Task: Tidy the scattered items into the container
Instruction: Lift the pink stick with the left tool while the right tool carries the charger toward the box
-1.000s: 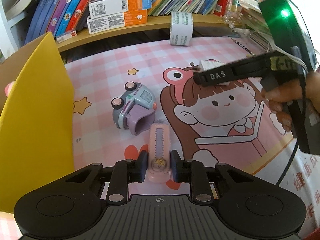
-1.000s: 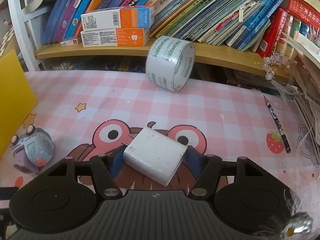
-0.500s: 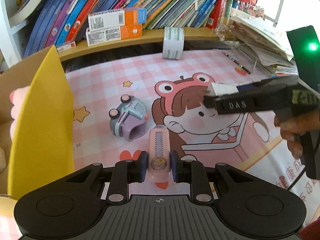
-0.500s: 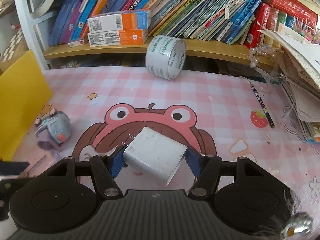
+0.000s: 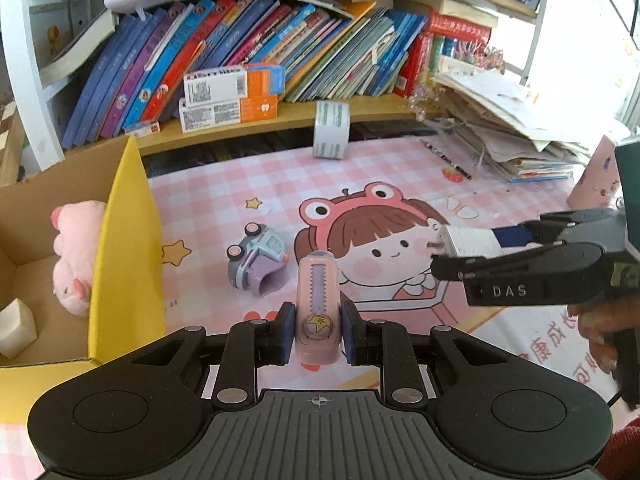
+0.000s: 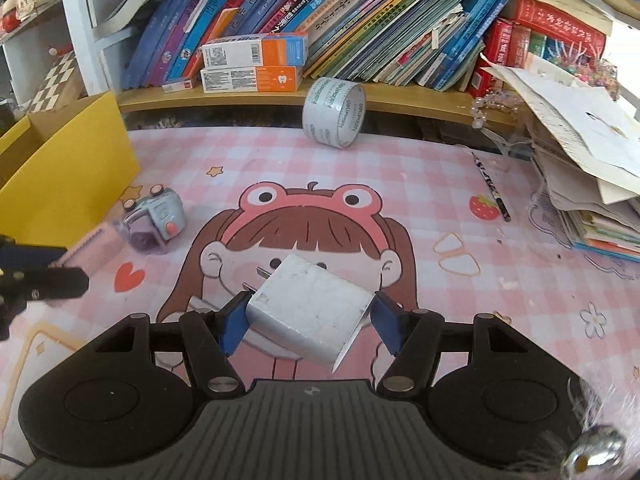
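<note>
My left gripper [image 5: 314, 330] is shut on a pink utility knife [image 5: 318, 306], held above the pink mat. My right gripper [image 6: 308, 320] is shut on a white plug charger [image 6: 308, 312] with its two prongs pointing left; in the left wrist view that charger [image 5: 466, 242] shows at the right. A small grey-purple toy car [image 5: 258, 258] lies on its side on the mat, ahead of the knife. The yellow cardboard box [image 5: 124, 248] stands open at the left, with a pink plush toy [image 5: 74, 248] and a white block [image 5: 16, 324] inside.
A roll of clear tape [image 6: 334, 112] leans against the shelf edge at the back. A pencil [image 6: 490, 186] lies on the mat at the right. Stacked papers and books [image 6: 592, 168] crowd the right side. A bookshelf [image 5: 248, 64] runs along the back.
Both grippers have risen and pulled back from the mat with their objects. The inside of the box has come into the left wrist view. The toy car has stayed put.
</note>
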The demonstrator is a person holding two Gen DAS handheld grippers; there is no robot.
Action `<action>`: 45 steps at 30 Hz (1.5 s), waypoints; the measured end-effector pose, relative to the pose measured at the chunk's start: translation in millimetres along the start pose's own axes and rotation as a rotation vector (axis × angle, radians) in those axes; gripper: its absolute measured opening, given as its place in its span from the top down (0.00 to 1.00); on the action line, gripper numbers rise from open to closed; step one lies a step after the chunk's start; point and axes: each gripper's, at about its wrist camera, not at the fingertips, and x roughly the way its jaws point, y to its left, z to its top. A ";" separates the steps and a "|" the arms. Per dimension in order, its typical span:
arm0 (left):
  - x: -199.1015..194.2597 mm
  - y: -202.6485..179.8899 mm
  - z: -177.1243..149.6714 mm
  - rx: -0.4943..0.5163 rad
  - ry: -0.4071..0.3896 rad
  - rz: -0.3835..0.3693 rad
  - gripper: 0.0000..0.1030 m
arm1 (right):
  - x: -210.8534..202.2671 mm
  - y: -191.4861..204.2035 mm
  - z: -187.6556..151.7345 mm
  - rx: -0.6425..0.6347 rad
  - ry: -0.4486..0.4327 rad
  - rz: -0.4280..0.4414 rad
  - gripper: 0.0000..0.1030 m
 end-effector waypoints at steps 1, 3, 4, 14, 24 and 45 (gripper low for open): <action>-3.7 -0.5 -0.7 0.003 -0.007 -0.002 0.78 | -3.6 1.5 -1.6 -0.002 -0.002 -0.002 0.39; -11.1 -1.5 -2.2 0.010 -0.022 -0.004 0.78 | -10.7 4.5 -3.9 -0.006 -0.008 -0.005 0.39; -14.6 -1.8 -3.0 0.013 -0.028 -0.005 0.78 | -14.2 6.4 -5.0 -0.009 -0.012 -0.005 0.39; -45.4 -1.6 -11.2 0.026 -0.081 -0.020 0.78 | -43.4 23.5 -14.8 -0.024 -0.035 -0.017 0.39; -71.4 4.0 -20.9 0.051 -0.119 -0.035 0.78 | -65.5 43.3 -25.8 -0.013 -0.056 -0.035 0.39; -125.3 42.8 -39.4 0.057 -0.202 -0.046 0.78 | -103.5 103.0 -32.0 -0.017 -0.118 -0.063 0.39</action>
